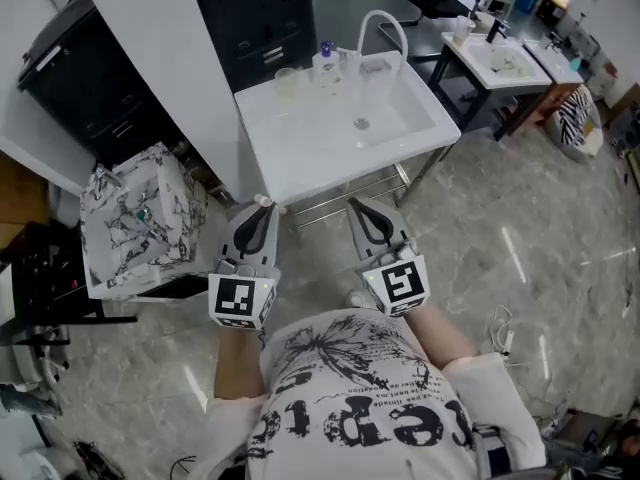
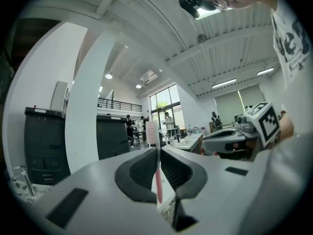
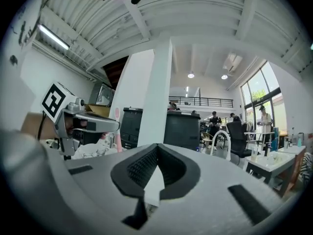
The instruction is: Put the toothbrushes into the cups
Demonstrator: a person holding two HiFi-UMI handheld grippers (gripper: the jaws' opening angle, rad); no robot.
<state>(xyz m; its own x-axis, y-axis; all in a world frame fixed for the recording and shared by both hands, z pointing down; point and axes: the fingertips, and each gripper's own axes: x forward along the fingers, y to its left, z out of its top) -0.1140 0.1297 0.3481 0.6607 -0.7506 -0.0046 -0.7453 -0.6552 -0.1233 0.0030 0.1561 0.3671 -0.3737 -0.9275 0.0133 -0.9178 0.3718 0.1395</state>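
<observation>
- Left gripper (image 1: 262, 204) clamps a pink toothbrush (image 2: 157, 175) upright, just short of the near edge of the white basin (image 1: 300, 183).
- Right gripper (image 1: 358, 206) beside it, jaws together, empty.
- Clear cup (image 1: 287, 81) stands upper centre, on the far rim; open floor (image 1: 520, 258) at right.

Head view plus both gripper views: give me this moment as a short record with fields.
left gripper: shut on pink toothbrush, bristles up
right gripper: shut, nothing between the jaws
sink: white, just ahead of both grippers
faucet: white arch at the sink's far edge
cup: clear, at the sink's far left corner
task state: toothbrush not yet in a cup
</observation>
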